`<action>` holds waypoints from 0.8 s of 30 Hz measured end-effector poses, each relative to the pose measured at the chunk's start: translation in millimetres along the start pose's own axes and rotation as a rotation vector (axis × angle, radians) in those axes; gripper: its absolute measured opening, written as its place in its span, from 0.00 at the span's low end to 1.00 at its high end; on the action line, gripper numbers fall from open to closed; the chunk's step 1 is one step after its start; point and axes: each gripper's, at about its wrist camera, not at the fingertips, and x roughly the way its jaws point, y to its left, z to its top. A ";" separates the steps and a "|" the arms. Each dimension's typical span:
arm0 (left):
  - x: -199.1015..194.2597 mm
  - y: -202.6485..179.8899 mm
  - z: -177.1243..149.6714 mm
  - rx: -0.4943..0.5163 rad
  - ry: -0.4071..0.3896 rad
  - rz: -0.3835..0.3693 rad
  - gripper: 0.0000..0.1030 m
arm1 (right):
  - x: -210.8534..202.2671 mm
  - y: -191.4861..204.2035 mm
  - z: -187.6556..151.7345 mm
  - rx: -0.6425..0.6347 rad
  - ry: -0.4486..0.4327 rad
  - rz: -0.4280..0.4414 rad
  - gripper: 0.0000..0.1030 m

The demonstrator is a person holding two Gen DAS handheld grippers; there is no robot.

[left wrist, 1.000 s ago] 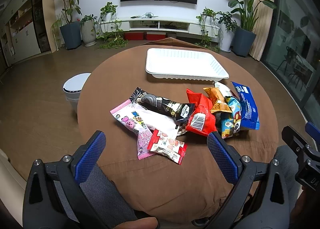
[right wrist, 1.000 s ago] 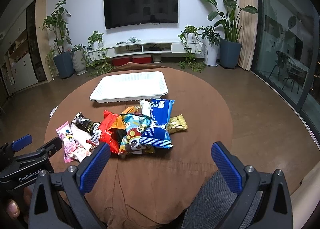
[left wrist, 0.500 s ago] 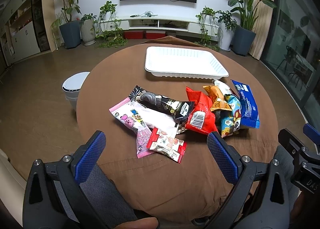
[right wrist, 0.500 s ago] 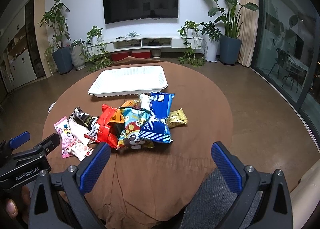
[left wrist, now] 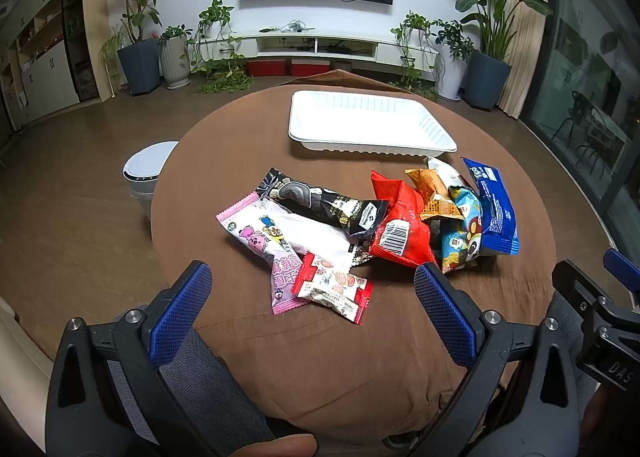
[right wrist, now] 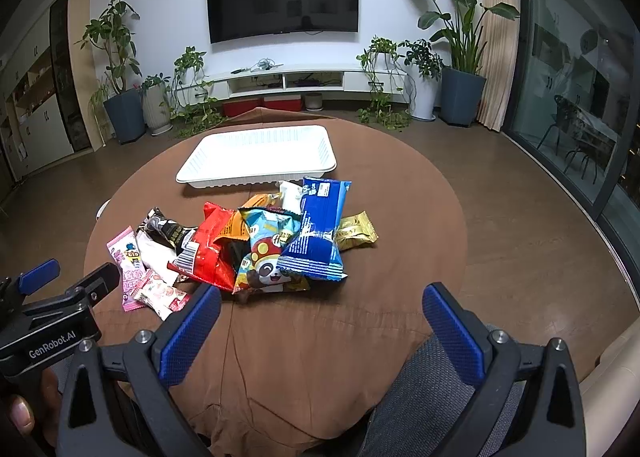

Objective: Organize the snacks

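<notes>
A pile of snack packets lies mid-table: a pink packet (left wrist: 262, 241), a black packet (left wrist: 324, 205), a small red-and-white packet (left wrist: 334, 287), a red bag (left wrist: 400, 231), a panda bag (right wrist: 270, 253), a blue packet (right wrist: 320, 227) and a gold packet (right wrist: 356, 235). An empty white tray (left wrist: 368, 125) sits behind them, also in the right wrist view (right wrist: 260, 155). My left gripper (left wrist: 312, 313) is open and empty, just short of the red-and-white packet. My right gripper (right wrist: 320, 325) is open and empty, in front of the panda bag.
The round table has a brown cloth (left wrist: 320, 357) that wrinkles near the front edge. A white bin (left wrist: 148, 169) stands on the floor left of the table. Potted plants and a TV unit line the far wall.
Both grippers have edged forward and slightly lower toward the snack pile. The snacks and tray have not moved.
</notes>
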 end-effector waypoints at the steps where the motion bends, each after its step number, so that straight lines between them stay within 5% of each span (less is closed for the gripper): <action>1: 0.4 -0.7 0.0 0.000 0.001 0.000 1.00 | 0.1 0.0 0.0 0.000 0.000 0.000 1.00; 24: 1.6 -1.7 1.2 -0.003 0.013 -0.011 1.00 | 0.7 0.0 -1.1 -0.003 0.005 0.000 1.00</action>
